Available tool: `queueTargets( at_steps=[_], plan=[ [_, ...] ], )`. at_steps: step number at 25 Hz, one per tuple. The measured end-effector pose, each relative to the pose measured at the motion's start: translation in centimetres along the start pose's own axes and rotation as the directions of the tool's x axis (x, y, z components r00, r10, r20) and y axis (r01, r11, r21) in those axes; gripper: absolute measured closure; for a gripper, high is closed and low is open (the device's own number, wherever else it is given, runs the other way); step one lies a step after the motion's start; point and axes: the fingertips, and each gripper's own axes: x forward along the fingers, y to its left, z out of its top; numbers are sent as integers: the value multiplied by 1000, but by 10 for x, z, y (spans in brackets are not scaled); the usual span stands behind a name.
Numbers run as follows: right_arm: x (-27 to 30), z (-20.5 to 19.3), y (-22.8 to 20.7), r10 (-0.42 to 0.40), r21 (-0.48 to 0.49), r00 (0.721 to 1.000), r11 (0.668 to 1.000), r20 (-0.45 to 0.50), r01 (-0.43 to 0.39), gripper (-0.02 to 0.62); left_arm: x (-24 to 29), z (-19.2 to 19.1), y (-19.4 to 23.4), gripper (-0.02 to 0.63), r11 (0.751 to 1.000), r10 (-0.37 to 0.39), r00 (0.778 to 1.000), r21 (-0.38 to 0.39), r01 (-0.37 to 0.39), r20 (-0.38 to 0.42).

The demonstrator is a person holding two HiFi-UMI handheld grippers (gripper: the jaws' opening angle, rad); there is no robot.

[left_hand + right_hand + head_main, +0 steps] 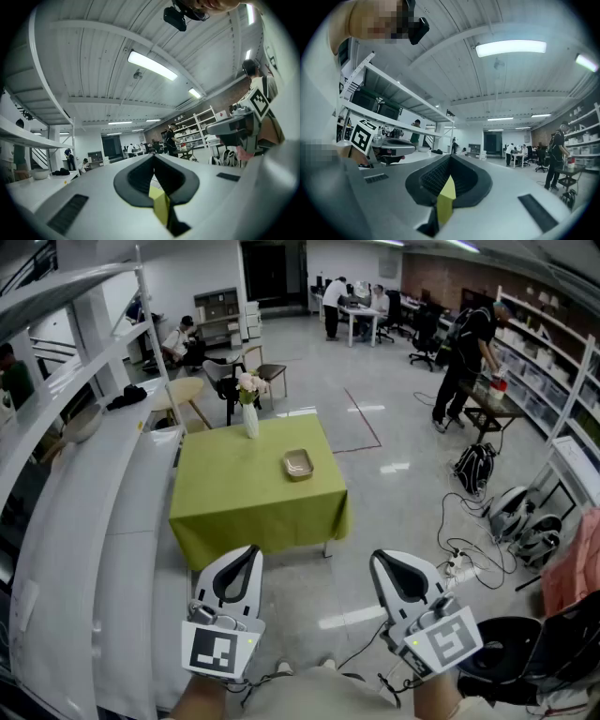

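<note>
Large open room, pale glossy floor, long white shelving down the left side. Green-clothed worktop stands mid-floor, well ahead of both tools. On it: a white vase with pale flowers near the far edge, upright, and a small tan dish toward the right; the two are apart, and the dish contents are too small to tell. The person holds the left gripper and right gripper low and side by side, short of the worktop's near edge, touching nothing. Left gripper view: fingers clenched tip to tip, nothing between them, only a yellow-green sliver in the slot beneath. Right gripper view: same reading, fingers pressed together and empty. Each tool carries a marker cube with a black-and-white square pattern; no letters legible on it. Far right, a person in dark clothes bends over a small table; a backpack and loose cables lie on the floor nearby. Labels on the right-hand shelf boxes are too small to read. The holder's arms are cut off at the bottom frame edge.
</note>
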Motion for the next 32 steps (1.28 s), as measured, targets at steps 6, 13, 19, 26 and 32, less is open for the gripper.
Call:
queueTargets(
  at_steps=[6, 13, 19, 26, 32],
  plan=[
    [-6, -7, -9, -28, 16, 999, 999, -25, 28, 589, 2, -3, -7, 600, 1000, -4, 1000, -10, 4, -8],
    [-1, -15, -10, 0, 22, 1000, 1000, -26, 1, 589, 5, -8, -9, 600, 1000, -3, 1000, -4, 3, -14],
    [-2, -34, -31, -20, 27, 997, 999, -74, 22, 589, 13, -9, -15, 600, 999, 39, 999, -7, -39, 6],
    [-4, -47, -52, -3, 46, 997, 999, -74, 6, 589, 36, -18, -30, 600, 999, 28, 1000, 28, -27, -11],
    [-2, -51, -72, -6, 70, 999, 997, -52, 9, 589, 53, -20, -42, 600, 1000, 8, 999, 11, -8, -38]
  ],
)
